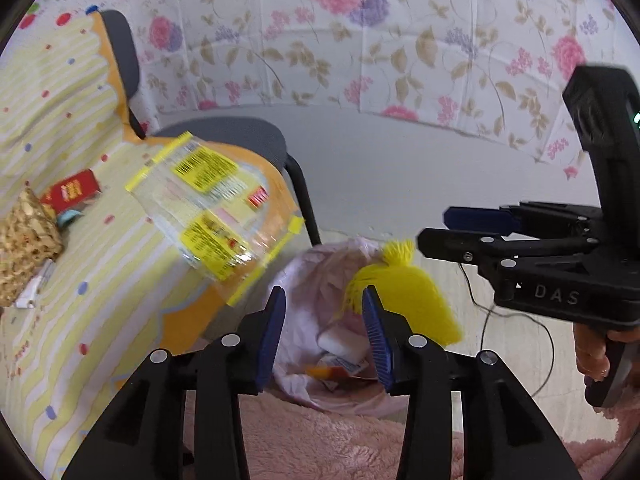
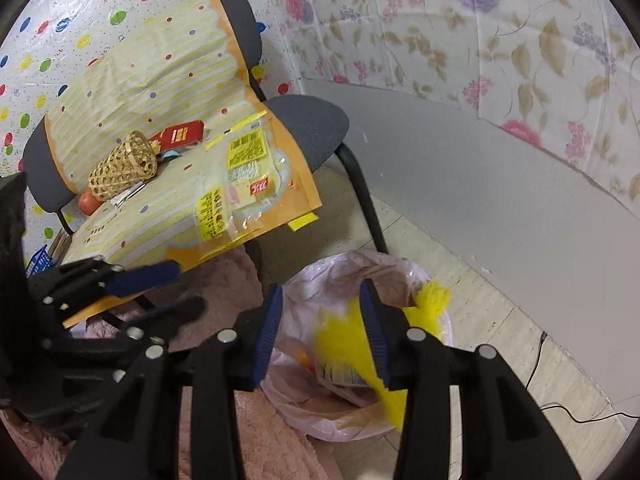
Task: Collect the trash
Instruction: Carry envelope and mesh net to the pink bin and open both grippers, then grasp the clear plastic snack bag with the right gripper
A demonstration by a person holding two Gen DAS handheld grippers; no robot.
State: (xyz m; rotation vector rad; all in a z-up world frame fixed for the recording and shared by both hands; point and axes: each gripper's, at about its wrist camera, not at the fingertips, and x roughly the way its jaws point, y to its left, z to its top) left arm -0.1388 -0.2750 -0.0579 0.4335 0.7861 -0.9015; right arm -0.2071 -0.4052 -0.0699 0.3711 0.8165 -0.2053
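Raised letters "DAS" are showing on the black body of the right gripper as seen from the left wrist camera; a hand is gripping its handle at the frame's right edge. The clear plastic wrapper is carrying yellow label panels with a barcode and a small red mark, but the print is too blurred to read. A red packet on the chair is bearing yellow lettering, also unreadable. The left gripper is standing released, jaws partly apart, blue pads pressing on nothing; the wrapper is appearing up and to the left of its fingers, smeared with motion blur, clear of the pads. In the right wrist view the right gripper's jaws are likewise partly apart, and the yellow mesh bag, with its tufted knot, is lying blurred across the gap and behind the right finger, not pinched by the pads. A bin lined with a pale pink bag is sitting on the floor beside the chair, under both grippers; inside it are lying a white packet, an orange scrap and a printed wrapper. On the chair's yellow striped cloth a small woven basket is lying on its side near the red packet.
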